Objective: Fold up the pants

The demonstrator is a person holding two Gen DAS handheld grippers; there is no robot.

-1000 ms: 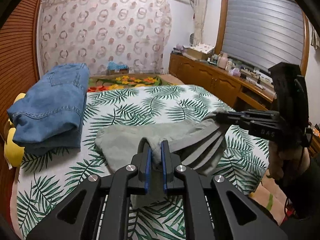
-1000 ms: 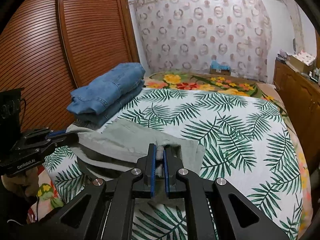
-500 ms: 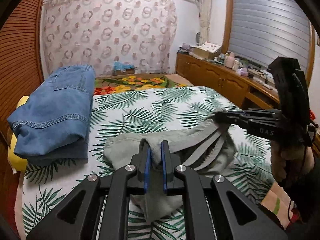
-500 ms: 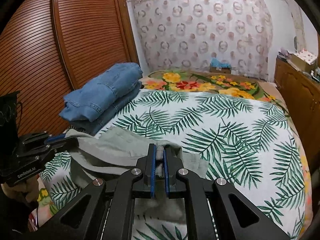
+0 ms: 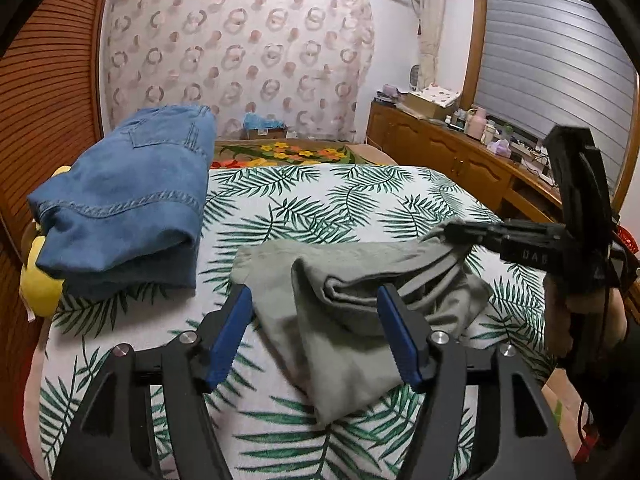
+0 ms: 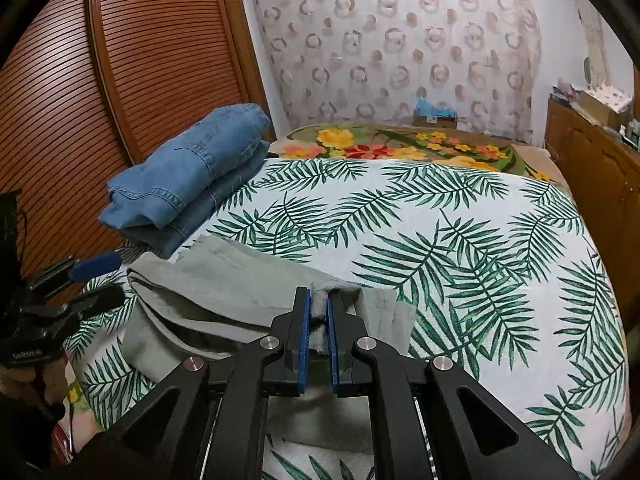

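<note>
The left gripper (image 5: pixel 316 332) is opening. Its two blue pads (image 5: pixel 228 336) stand far apart. The gray pants (image 5: pixel 344 300) lie between them, but the pads do not press on the cloth. It has let go.

The right gripper (image 6: pixel 318 320) pinches a fold of the pants (image 6: pixel 240 296) between its blue pads. The gap is small and is just starting to widen. The cloth is still squeezed there. In the left view, the right gripper (image 5: pixel 460 234) comes in from the right side and holds a far corner of the pants up a little. A hand (image 5: pixel 576 312) grips its handle.

The pants sit in a soft heap on the near part of the bed (image 5: pixel 320 200). They are bunched up, with a few folds on top of each other. One flap lies flat toward the near edge.

The bed has a white cover with green leaves (image 6: pixel 460 260). A stack of blue jeans (image 5: pixel 128 200) lies on the left side of the bed, close to the pants but not touching them. Something yellow (image 5: pixel 40 280) peeks out under the jeans. Next to the jeans is a brown door with slats (image 6: pixel 120 80).

In the right view, the left gripper (image 6: pixel 94 280) shows at the left edge, with its tips beside the pants.
</note>
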